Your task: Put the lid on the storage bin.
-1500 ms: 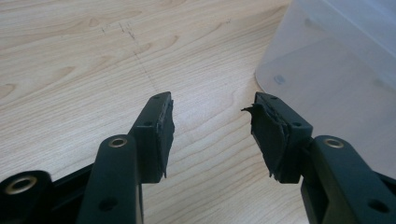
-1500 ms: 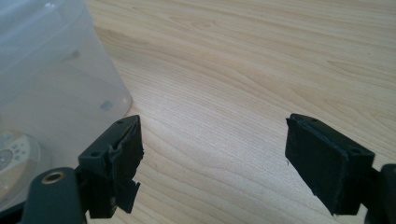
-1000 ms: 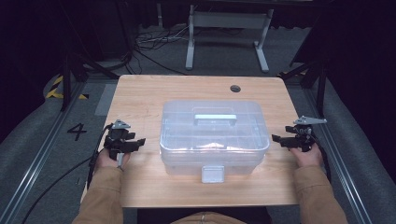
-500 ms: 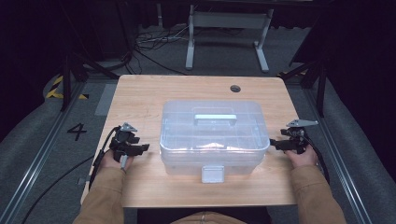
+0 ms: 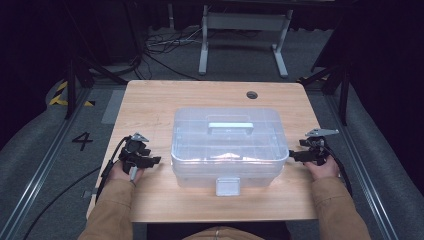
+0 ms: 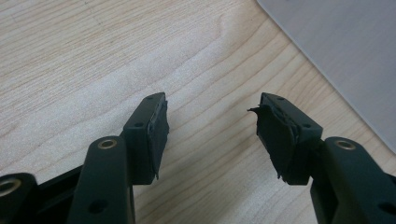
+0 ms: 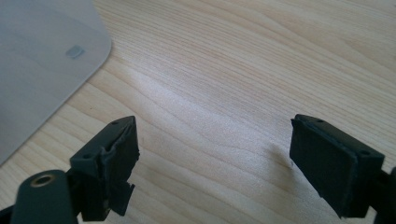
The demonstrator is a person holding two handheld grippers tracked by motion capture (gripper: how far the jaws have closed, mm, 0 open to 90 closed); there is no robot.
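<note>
Your spread left gripper (image 5: 150, 161) and right gripper (image 5: 295, 155) flank the box (image 5: 229, 145) at nine and three o'clock.

**One numeral legible, on the floor**

Only readable mark: a black "4" (image 5: 82, 141) painted on the grey floor strip, just outboard of the left gripper (image 5: 150, 161), beyond the table edge. No lettering, brand or label legible on the clear plastic lidded storage box (image 5: 230, 145) between the grippers, nor elsewhere.
</note>
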